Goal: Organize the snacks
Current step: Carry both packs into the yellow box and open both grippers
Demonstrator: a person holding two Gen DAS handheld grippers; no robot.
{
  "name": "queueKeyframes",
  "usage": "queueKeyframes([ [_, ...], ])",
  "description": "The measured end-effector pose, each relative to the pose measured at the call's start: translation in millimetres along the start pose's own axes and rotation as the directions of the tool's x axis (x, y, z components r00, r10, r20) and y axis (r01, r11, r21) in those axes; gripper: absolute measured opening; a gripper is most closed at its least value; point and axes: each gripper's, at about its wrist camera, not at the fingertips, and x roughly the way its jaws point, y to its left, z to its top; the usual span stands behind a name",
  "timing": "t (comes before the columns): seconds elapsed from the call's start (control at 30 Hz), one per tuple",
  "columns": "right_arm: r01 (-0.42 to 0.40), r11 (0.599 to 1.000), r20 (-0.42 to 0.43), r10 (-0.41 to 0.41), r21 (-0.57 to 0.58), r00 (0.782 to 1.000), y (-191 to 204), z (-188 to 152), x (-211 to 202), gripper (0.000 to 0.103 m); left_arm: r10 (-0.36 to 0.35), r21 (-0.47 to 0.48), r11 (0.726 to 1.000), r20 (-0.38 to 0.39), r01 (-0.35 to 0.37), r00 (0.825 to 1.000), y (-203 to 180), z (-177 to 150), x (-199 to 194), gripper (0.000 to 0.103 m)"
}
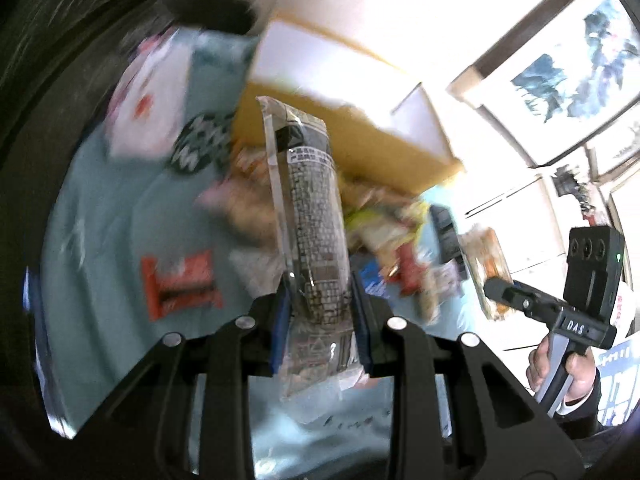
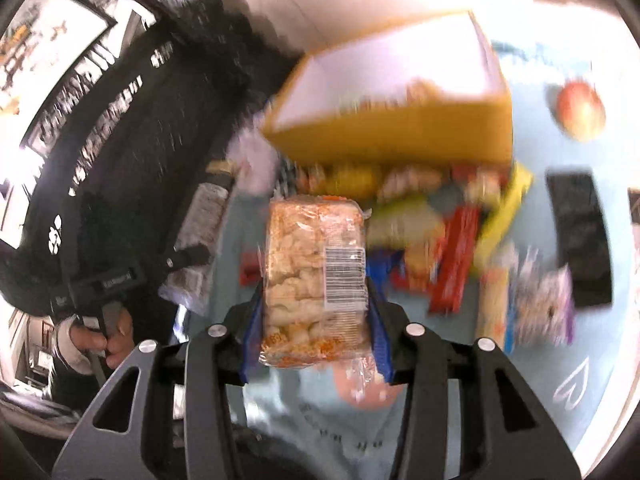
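Observation:
My left gripper (image 1: 320,312) is shut on a long black-and-white cookie pack (image 1: 308,208) and holds it upright above the table. My right gripper (image 2: 316,312) is shut on a clear rice-cracker pack (image 2: 312,268) with a barcode, held above the table. An open yellow cardboard box (image 1: 360,136) with a white inside stands behind a pile of mixed snacks (image 1: 392,232). The box (image 2: 400,132) and the pile (image 2: 432,220) also show in the right wrist view. The right gripper shows at the right of the left wrist view (image 1: 504,292). Both views are blurred.
A light blue cloth (image 1: 100,220) covers the table. A red wrapper (image 1: 180,280), a white packet (image 1: 148,100) and a dark round pack (image 1: 200,144) lie at the left. An apple (image 2: 580,110), a dark bar (image 2: 580,236) and a purple packet (image 2: 544,300) lie at the right.

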Motion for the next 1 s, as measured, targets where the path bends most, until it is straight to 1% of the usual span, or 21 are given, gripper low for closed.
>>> queueKeyframes([
  [0.1, 0.02, 1.0, 0.091, -0.018, -0.018, 0.996, 1, 34, -13, 0.046, -0.032, 0.028, 0.999, 0.04, 0.031, 0.999, -18, 31, 3, 0.028],
  [0.2, 0.058, 0.998, 0.167, -0.054, -0.019, 0.984, 0, 73, -16, 0.046, -0.039, 0.058, 0.998, 0.075, 0.035, 0.996, -37, 69, 14, 0.028],
  [0.27, 0.074, 0.997, 0.201, -0.069, -0.014, 0.977, -2, 95, -16, 0.046, -0.044, 0.061, 0.997, 0.086, 0.039, 0.995, -46, 94, 26, 0.028],
  [0.33, 0.092, 0.996, 0.228, -0.09, 0.001, 0.969, -6, 114, -12, 0.046, -0.029, 0.061, 0.998, 0.088, 0.023, 0.996, -52, 118, 42, 0.028],
  [0.37, 0.105, 0.994, 0.245, -0.104, 0.01, 0.964, -10, 126, -7, 0.047, -0.022, 0.057, 0.998, 0.09, 0.017, 0.996, -55, 129, 49, 0.03],
  [0.4, 0.122, 0.992, 0.259, -0.124, 0.022, 0.958, -13, 136, 0, 0.052, -0.033, 0.052, 0.998, 0.097, 0.028, 0.995, -56, 144, 60, 0.031],
  [0.43, 0.15, 0.988, 0.274, -0.155, 0.039, 0.949, -20, 143, 4, 0.061, -0.024, 0.039, 0.999, 0.109, 0.019, 0.994, -55, 153, 66, 0.048],
  [0.47, 0.221, 0.972, 0.29, -0.235, 0.081, 0.928, -29, 152, 13, 0.08, 0.014, 0.017, 1.0, 0.129, -0.017, 0.992, -54, 162, 71, 0.087],
  [0.5, 0.266, 0.956, 0.291, -0.292, 0.126, 0.911, -38, 156, 16, 0.083, 0.072, -0.013, 0.997, 0.155, -0.07, 0.985, -52, 169, 74, 0.098],
  [0.53, 0.278, 0.946, 0.284, -0.317, 0.17, 0.905, -45, 158, 18, 0.083, 0.113, -0.048, 0.993, 0.195, -0.105, 0.974, -49, 171, 72, 0.1],
  [0.57, 0.24, 0.951, 0.286, -0.289, 0.196, 0.914, -53, 155, 17, 0.083, 0.103, -0.063, 0.994, 0.209, -0.092, 0.973, -46, 170, 70, 0.1],
  [0.6, 0.219, 0.956, 0.289, -0.269, 0.193, 0.919, -57, 151, 16, 0.085, 0.073, -0.061, 0.996, 0.204, -0.062, 0.976, -44, 167, 68, 0.1],
  [0.63, 0.228, 0.957, 0.287, -0.273, 0.18, 0.918, -57, 147, 17, 0.087, 0.045, -0.046, 0.998, 0.181, -0.037, 0.982, -39, 161, 69, 0.1],
  [0.67, 0.259, 0.952, 0.282, -0.296, 0.16, 0.913, -58, 139, 19, 0.09, 0.051, -0.036, 0.998, 0.163, -0.046, 0.985, -36, 156, 70, 0.1],
  [0.7, 0.273, 0.95, 0.277, -0.305, 0.149, 0.911, -59, 131, 20, 0.091, 0.071, -0.029, 0.997, 0.146, -0.067, 0.987, -32, 149, 72, 0.1],
  [0.73, 0.277, 0.95, 0.265, -0.307, 0.146, 0.914, -62, 125, 22, 0.091, 0.089, -0.028, 0.996, 0.126, -0.086, 0.988, -27, 139, 73, 0.1],
  [0.8, 0.283, 0.945, 0.22, -0.315, 0.167, 0.923, -70, 108, 24, 0.091, 0.092, -0.045, 0.995, 0.089, -0.088, 0.992, -16, 121, 74, 0.1],
  [0.87, 0.291, 0.94, 0.187, -0.323, 0.179, 0.928, -72, 95, 26, 0.092, 0.104, -0.066, 0.993, 0.062, -0.1, 0.993, -7, 108, 74, 0.1],
  [0.93, 0.315, 0.934, 0.17, -0.342, 0.168, 0.924, -72, 81, 25, 0.095, 0.121, -0.07, 0.991, 0.041, -0.118, 0.992, 2, 91, 72, 0.1],
  [0.97, 0.332, 0.93, 0.162, -0.356, 0.16, 0.92, -71, 74, 25, 0.097, 0.143, -0.068, 0.988, 0.032, -0.141, 0.989, 6, 82, 70, 0.1],
  [1.0, 0.335, 0.93, 0.156, -0.357, 0.155, 0.921, -69, 68, 24, 0.098, 0.149, -0.069, 0.987, 0.028, -0.147, 0.988, 11, 77, 68, 0.1],
])
